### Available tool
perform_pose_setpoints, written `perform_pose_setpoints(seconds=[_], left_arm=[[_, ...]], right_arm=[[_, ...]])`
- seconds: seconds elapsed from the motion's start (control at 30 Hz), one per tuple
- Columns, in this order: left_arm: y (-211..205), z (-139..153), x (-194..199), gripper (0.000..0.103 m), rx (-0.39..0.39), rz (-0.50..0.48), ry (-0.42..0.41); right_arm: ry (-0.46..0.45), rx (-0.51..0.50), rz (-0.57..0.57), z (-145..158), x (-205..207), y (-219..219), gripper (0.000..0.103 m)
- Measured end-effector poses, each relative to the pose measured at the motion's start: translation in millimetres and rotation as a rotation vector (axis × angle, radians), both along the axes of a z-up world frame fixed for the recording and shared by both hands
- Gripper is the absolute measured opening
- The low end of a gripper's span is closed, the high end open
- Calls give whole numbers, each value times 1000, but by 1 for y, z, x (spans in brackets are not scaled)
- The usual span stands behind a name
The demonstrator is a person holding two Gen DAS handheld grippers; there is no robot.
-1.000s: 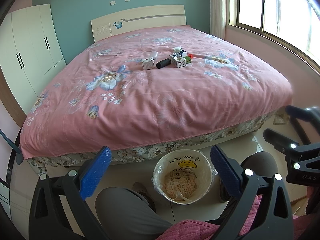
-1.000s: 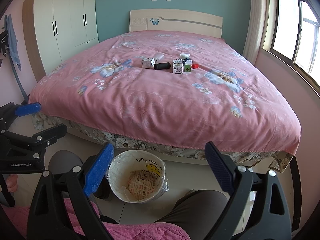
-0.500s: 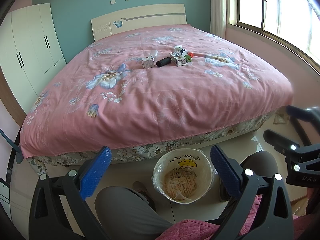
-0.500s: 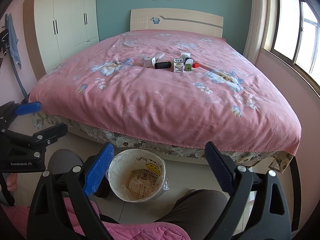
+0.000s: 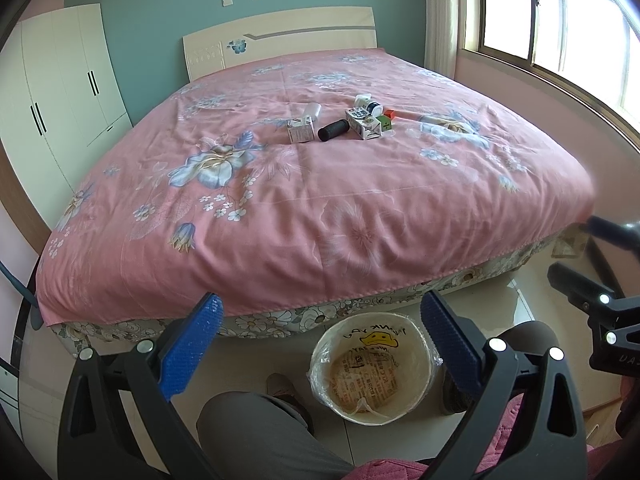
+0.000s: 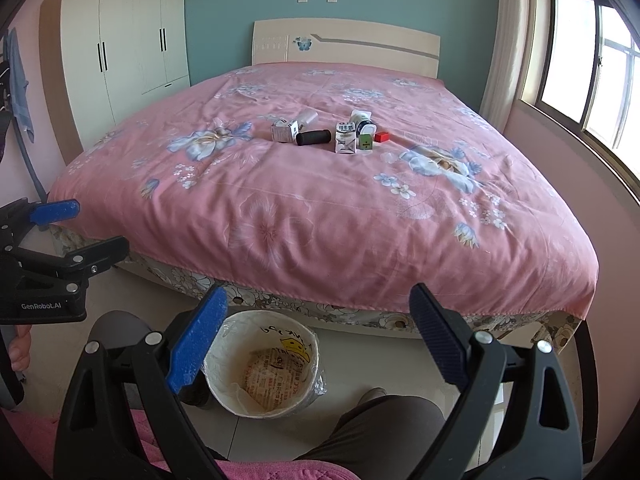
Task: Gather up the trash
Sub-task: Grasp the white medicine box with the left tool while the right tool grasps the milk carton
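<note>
Several pieces of trash lie in a cluster in the middle of the pink bed: a small carton [image 5: 300, 133] [image 6: 284, 131], a black cylinder [image 5: 334, 130] [image 6: 313, 137], a milk carton [image 5: 364, 124] [image 6: 345, 141], a green box [image 6: 365, 142] and a red block [image 6: 382, 136]. A lined waste bin [image 5: 374, 368] [image 6: 264, 364] stands on the floor at the bed's foot. My left gripper [image 5: 320, 344] and right gripper [image 6: 318, 334] are both open and empty, held low over the bin, far from the trash.
The bed [image 5: 320, 208] fills the room's middle. A white wardrobe [image 6: 124, 52] stands at the back left and a window [image 6: 592, 68] on the right. The person's knees [image 5: 264, 436] flank the bin. The other gripper shows at each view's edge [image 6: 44, 264].
Both views have shifted very slightly; the trash appears a little higher in frame. Both grippers stay open and nothing was picked up.
</note>
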State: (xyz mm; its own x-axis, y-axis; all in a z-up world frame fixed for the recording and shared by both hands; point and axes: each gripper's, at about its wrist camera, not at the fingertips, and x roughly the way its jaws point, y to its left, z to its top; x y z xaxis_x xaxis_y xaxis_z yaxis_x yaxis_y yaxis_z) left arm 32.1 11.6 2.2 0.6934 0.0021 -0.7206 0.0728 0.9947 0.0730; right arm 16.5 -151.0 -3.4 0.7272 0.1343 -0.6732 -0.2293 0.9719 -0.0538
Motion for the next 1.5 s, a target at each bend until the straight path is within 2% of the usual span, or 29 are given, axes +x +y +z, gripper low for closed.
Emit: perform_pose_setpoints(seconds=[0.33, 0.63, 0.83, 1.03, 1.2, 1.4, 1.5], left_arm=[[14, 12, 85, 101, -5, 30, -11], [24, 12, 192, 101, -43, 89, -28], [28, -1, 263, 101, -71, 120, -13], [33, -25, 328, 101, -122, 145, 39], [33, -47, 374, 101, -89, 173, 39], [34, -76, 424, 101, -104, 187, 70], [36, -89, 445, 101, -127, 197, 78]], right_arm=[[-36, -10, -45, 13, 77, -7, 91], [-47, 4, -30, 16, 172, -4, 91], [-59, 5, -2, 9, 236, 11, 91], [-47, 8, 30, -14, 295, 28, 91], [-24, 11, 39, -43, 349, 36, 91], [77, 44, 49, -90, 408, 42, 91], [98, 44, 47, -105, 431, 44, 90]])
